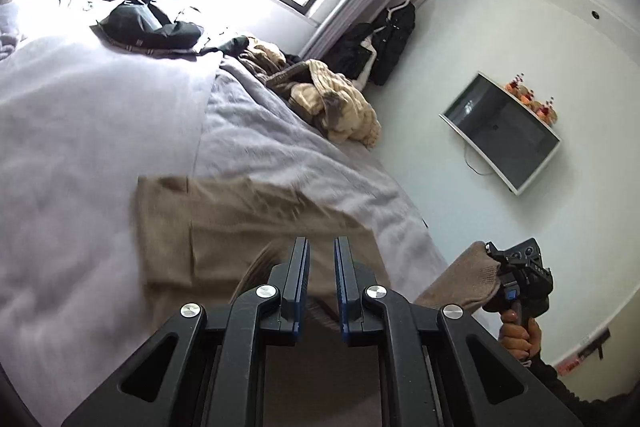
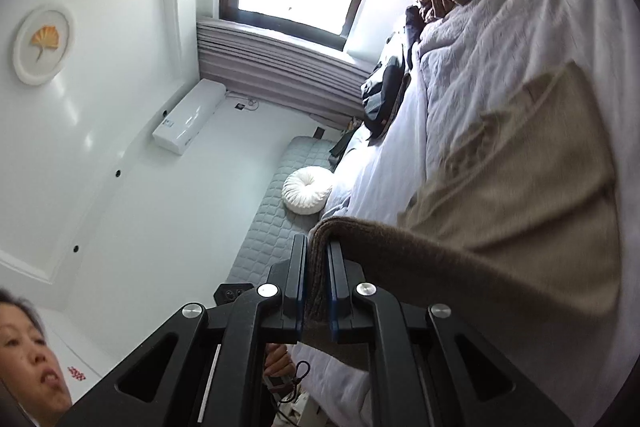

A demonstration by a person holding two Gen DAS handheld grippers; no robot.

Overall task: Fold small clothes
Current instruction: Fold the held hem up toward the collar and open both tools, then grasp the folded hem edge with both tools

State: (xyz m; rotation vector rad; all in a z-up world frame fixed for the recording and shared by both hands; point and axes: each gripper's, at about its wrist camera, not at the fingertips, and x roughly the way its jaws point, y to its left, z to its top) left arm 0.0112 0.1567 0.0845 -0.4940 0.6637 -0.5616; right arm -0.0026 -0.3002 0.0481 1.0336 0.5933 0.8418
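A tan garment [image 1: 224, 227] lies spread on the lilac bed cover [image 1: 80, 131], with a brown knit edge lifted off the bed. My left gripper [image 1: 321, 247] hovers over the garment with a narrow gap between its fingers; the brown edge runs under and behind them, and I cannot tell whether it is gripped. My right gripper [image 2: 316, 251] is shut on the brown knit edge [image 2: 400, 259], holding it up over the bed's edge. The right gripper also shows in the left wrist view [image 1: 516, 267], at the lower right, with the cloth end in it.
A pile of beige and brown clothes [image 1: 332, 103] and a dark jacket [image 1: 152, 23] lie further up the bed. A wall television [image 1: 500, 131] and hanging black coats [image 1: 384, 43] are beyond the bed. A grey padded headboard [image 2: 276, 203] with a white round cushion [image 2: 306, 195] is behind it.
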